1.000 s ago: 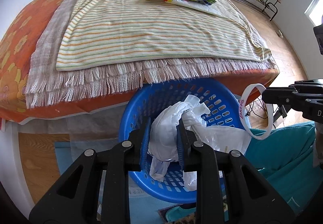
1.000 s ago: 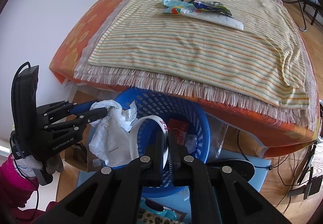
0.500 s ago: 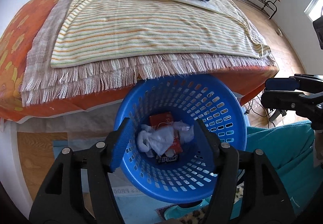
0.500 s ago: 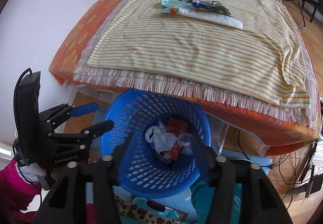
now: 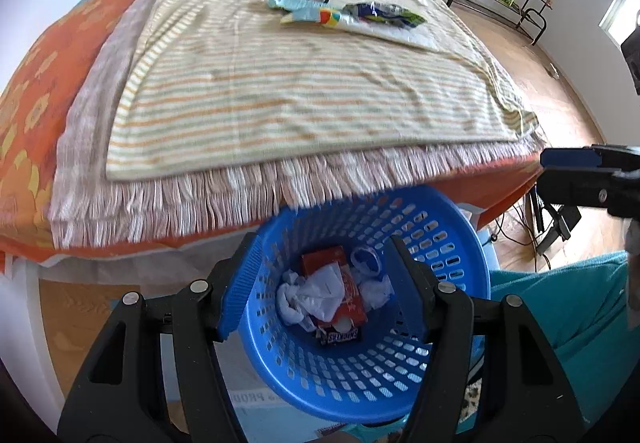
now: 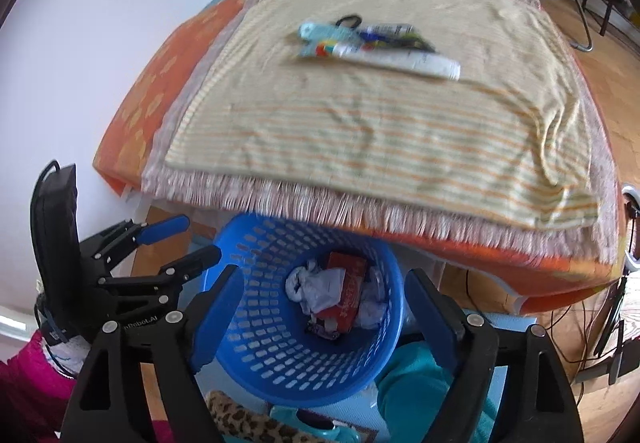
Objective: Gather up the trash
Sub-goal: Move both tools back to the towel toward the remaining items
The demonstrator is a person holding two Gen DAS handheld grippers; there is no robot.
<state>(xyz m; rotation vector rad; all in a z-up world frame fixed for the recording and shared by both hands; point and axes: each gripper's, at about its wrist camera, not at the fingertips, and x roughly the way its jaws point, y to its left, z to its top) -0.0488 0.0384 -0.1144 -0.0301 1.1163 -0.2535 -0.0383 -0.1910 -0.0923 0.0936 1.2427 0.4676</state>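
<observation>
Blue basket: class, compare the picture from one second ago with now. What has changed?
The left gripper let go of the white plastic bag and the right gripper dropped its white band; both now stand open over the blue basket. The wrappers and tube on the bed stayed.

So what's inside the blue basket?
The blue basket holds crumpled white plastic, a red packet and a Snickers wrapper. Anything underneath that pile is hidden.

Motion blur smears the wrappers (image 6: pixel 376 43) on the striped cloth (image 6: pixel 380 123), labels unreadable.
</observation>
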